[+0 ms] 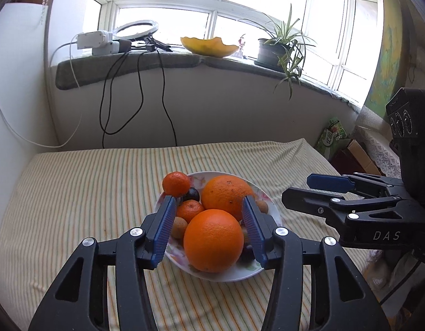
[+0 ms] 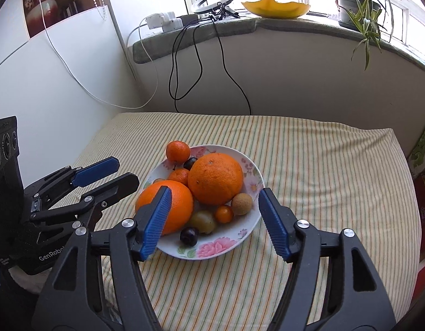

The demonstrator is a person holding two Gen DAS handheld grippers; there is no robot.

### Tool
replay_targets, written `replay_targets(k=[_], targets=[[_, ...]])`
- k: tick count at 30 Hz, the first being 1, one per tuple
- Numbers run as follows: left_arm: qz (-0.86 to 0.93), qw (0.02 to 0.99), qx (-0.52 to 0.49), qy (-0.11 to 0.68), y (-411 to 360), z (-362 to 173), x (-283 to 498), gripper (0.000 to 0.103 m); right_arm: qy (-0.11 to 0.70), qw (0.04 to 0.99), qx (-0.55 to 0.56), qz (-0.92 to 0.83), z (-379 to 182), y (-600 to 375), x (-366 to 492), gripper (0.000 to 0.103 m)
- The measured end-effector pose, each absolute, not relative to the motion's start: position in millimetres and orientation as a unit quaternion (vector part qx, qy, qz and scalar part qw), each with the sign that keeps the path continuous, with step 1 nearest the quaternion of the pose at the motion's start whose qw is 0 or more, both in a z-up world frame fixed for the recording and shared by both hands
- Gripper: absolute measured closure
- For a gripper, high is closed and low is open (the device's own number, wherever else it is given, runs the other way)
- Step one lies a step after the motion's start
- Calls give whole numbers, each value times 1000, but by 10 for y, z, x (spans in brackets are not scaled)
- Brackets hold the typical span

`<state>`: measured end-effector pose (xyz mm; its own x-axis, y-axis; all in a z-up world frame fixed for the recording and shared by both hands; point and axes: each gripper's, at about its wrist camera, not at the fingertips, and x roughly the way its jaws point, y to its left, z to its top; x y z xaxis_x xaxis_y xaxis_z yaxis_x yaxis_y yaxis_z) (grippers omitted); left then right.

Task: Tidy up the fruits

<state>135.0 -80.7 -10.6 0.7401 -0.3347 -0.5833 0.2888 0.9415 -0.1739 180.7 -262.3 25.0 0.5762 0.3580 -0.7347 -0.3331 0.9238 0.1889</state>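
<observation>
A white floral plate (image 2: pixel 255 172) sits on the striped cloth, piled with fruit. It holds two big oranges (image 2: pixel 215 178) (image 2: pixel 168 207), two small tangerines (image 2: pixel 178 151), dark plums (image 2: pixel 189 235), a tan longan (image 2: pixel 241 203), a tiny orange fruit (image 2: pixel 224 213) and a greenish one (image 2: pixel 203 220). My left gripper (image 1: pixel 209 202) is open and hovers at the plate's near-left side with nothing gripped; it also shows as the left gripper (image 2: pixel 125 171) in the right wrist view. My right gripper (image 2: pixel 215 191) is open above the plate's near edge, empty.
The striped cloth (image 2: pixel 322 179) covers a bed-like surface with room around the plate. Behind it, a windowsill carries a potted plant (image 1: pixel 275 49), a yellow melon rind (image 1: pixel 209 45), a ring light (image 1: pixel 136 30) and hanging cables. Boxes and bags (image 1: pixel 333 135) stand at the right.
</observation>
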Motion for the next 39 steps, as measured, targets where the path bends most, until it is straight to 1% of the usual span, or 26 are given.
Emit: replay_targets(k=[1,3,5,7,10,12,14,15,21,31,39], targets=[[-165,933,-37,319,-790,-97,1320,43,413,890,13,193,261,-2627,1780,29],[-155,936,-34,315,-763,-72,1258,38,405,895,7,188,284,-2629,1730,24],[-143,939,-31,310,-739,-43,1194,26,398,899,3,184,304,-2637,1678,20],[-136,941,-30,308,-715,-17,1124,22,390,903,4,179,324,-2657,1618,16],[-128,943,-26,305,-696,11,1019,22,374,912,0,169,357,-2690,1508,11],[-124,944,-27,304,-685,20,952,22,357,922,-8,152,380,-2721,1415,5],[-118,945,-27,304,-682,23,889,22,339,931,-16,139,406,-2742,1317,1],[-116,946,-27,302,-686,21,850,22,330,934,-20,133,414,-2745,1271,0],[-111,946,-33,301,-692,2,718,22,311,943,-46,108,429,-2723,1072,0],[-96,947,-28,304,-689,-15,636,22,322,941,-9,107,371,-2823,987,0],[-98,947,-27,304,-706,-18,617,22,328,939,-10,102,330,-2824,966,0]])
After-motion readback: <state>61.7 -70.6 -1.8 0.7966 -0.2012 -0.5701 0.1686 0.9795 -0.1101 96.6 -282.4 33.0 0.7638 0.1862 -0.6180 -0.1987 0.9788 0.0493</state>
